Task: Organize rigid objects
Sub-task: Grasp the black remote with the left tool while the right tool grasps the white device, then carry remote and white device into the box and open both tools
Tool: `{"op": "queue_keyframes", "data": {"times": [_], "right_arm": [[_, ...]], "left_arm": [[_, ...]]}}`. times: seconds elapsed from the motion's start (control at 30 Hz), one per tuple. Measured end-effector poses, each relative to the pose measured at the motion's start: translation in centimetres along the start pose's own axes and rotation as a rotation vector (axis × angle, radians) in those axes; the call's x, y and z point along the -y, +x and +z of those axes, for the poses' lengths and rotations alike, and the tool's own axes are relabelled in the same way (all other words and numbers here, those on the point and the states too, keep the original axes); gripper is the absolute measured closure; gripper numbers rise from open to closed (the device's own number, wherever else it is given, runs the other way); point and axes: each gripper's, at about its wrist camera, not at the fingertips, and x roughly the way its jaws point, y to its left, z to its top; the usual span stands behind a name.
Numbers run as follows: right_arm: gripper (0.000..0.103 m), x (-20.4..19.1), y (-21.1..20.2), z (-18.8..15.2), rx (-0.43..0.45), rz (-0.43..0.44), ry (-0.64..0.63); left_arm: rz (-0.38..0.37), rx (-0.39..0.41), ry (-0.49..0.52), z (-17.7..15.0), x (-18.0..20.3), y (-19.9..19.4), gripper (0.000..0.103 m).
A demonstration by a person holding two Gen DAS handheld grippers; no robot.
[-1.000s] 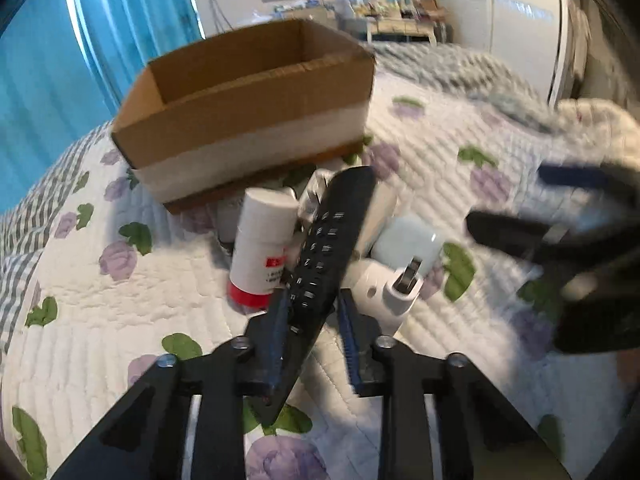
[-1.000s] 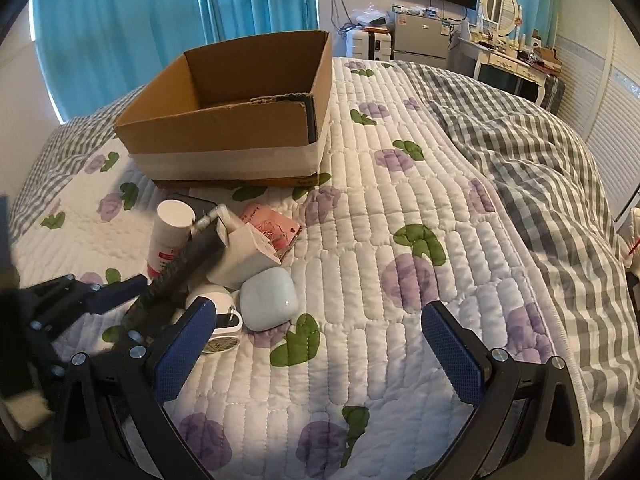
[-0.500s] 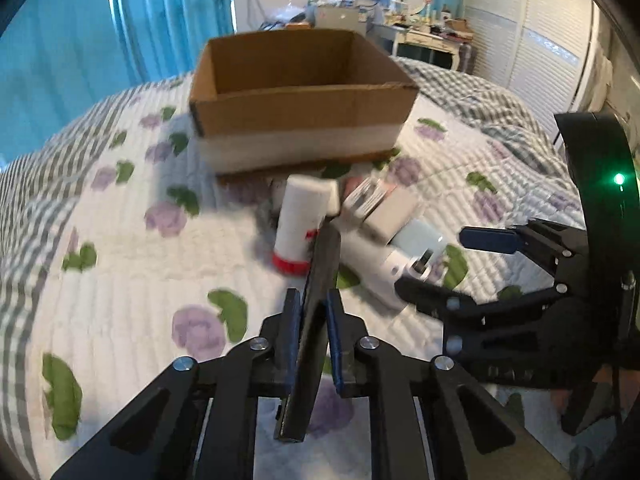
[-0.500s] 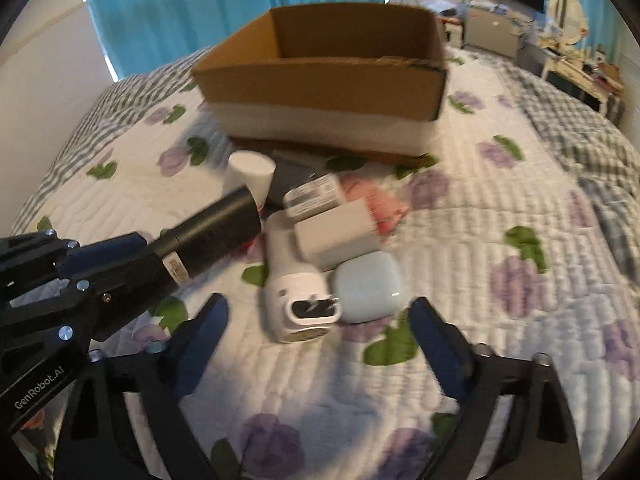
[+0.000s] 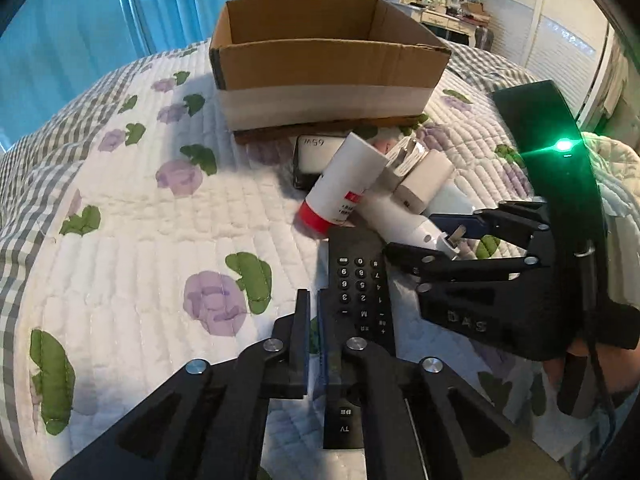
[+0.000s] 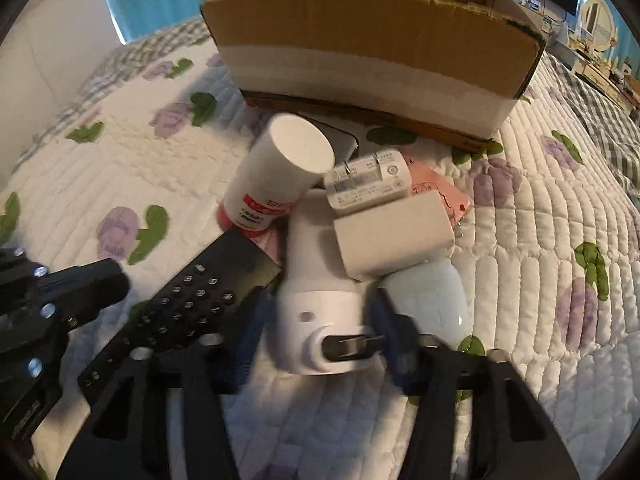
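My left gripper (image 5: 314, 320) is shut on the edge of a black TV remote (image 5: 360, 296), which also shows in the right wrist view (image 6: 192, 312). My right gripper (image 6: 320, 324) is open, its fingers on either side of a white plug-in device (image 6: 320, 304), seen too in the left wrist view (image 5: 404, 226). A white bottle with a red band (image 6: 276, 176), a white charger (image 6: 370, 182), a white adapter block (image 6: 394, 234) and a pale rounded case (image 6: 430, 300) lie piled in front of an open cardboard box (image 6: 372, 40).
A dark power bank (image 5: 316, 156) and a pink packet (image 6: 440, 192) lie under the pile. The quilted floral bedspread (image 5: 140, 220) spreads to the left. Curtains, a dresser and wardrobe doors stand beyond the bed.
The remote has turned from edge-on to face-up in my left gripper. My right gripper has moved forward and down until its fingers flank the white plug-in device.
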Motion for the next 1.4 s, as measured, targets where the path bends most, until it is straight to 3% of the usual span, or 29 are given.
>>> {"op": "queue_keyframes", "data": {"times": [0.1,0.13,0.17,0.27,0.4,0.5,0.6,0.97,1.17,1.3,1.4], "right_arm": [[0.056,0.4,-1.2,-0.4,0.029,0.034,0.024],[0.056,0.4,-2.0,-0.7,0.045,0.035,0.024],[0.056,0.3,-2.5,-0.9,0.054,0.025,0.020],[0.056,0.1,-4.2,-1.7,0.078,-0.049,-0.004],[0.056,0.9,-5.8,-1.8,0.106,-0.037,0.021],[0.057,1.3,-6.6,-2.1,0.116,-0.033,0.025],[0.057,1.8,-7.2,-2.3,0.125,-0.027,0.035],[0.058,1.3,-11.5,-1.8,0.209,-0.093,0.012],[0.058,1.7,-15.2,0.6,0.289,-0.107,-0.010],[0.058,1.8,-17.8,3.8,0.356,-0.121,-0.038],[0.058,2.3,-18.8,6.9,0.392,-0.150,-0.057]], "left_arm": [[-0.002,-0.007,-0.002,-0.1,0.0,-0.1,0.060],[-0.008,-0.002,0.002,-0.2,0.2,-0.2,0.045],[-0.010,0.004,0.009,-0.1,0.5,-0.3,0.042],[-0.033,-0.019,0.045,0.1,1.6,0.4,0.042],[-0.004,-0.095,0.066,0.0,2.8,2.7,0.042],[0.018,-0.125,0.070,0.1,3.3,3.9,0.060],[0.010,-0.116,0.084,0.2,3.7,3.8,0.061],[-0.030,0.031,0.024,2.3,3.1,-1.9,0.061],[-0.019,0.134,0.012,6.7,2.4,-5.7,0.061],[-0.029,0.195,-0.008,10.7,1.1,-7.3,0.061],[0.009,0.232,-0.006,14.1,0.2,-7.3,0.061]]}}
